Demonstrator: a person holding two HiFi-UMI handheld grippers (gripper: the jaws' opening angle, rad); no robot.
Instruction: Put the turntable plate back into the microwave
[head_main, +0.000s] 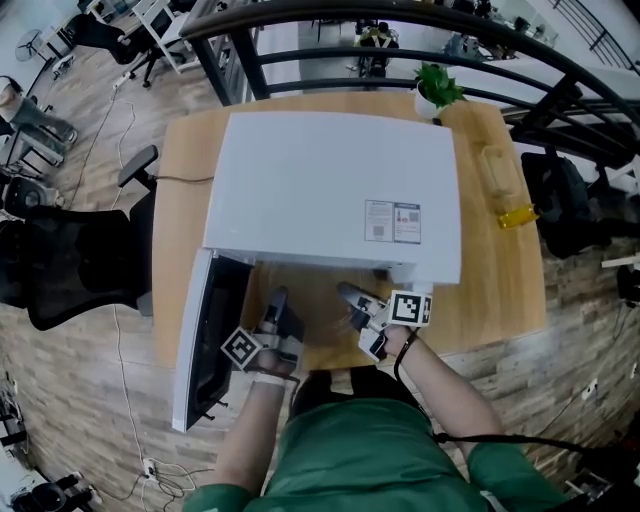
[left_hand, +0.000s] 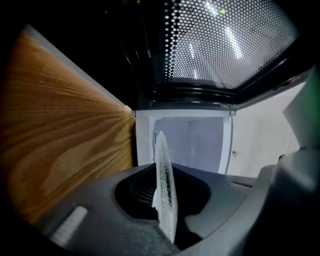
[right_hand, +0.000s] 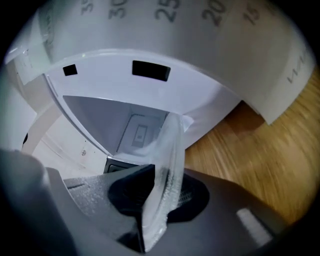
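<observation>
Glass turntable plate (left_hand: 164, 190), rim clenched by left gripper (head_main: 277, 300) and right gripper (head_main: 352, 296), at the desk's (head_main: 490, 300) near edge before the open microwave (head_main: 330, 190); best slid in level.

Light wooden table (head_main: 480, 290) carries a white microwave (head_main: 330, 190), roughly centred, its door (head_main: 205, 340) swung open past the near edge. Small potted plant (head_main: 437, 88) sits at the far edge by the microwave's right rear corner. Yellow object (head_main: 518, 215) lies near the right edge, type unclear.
</observation>
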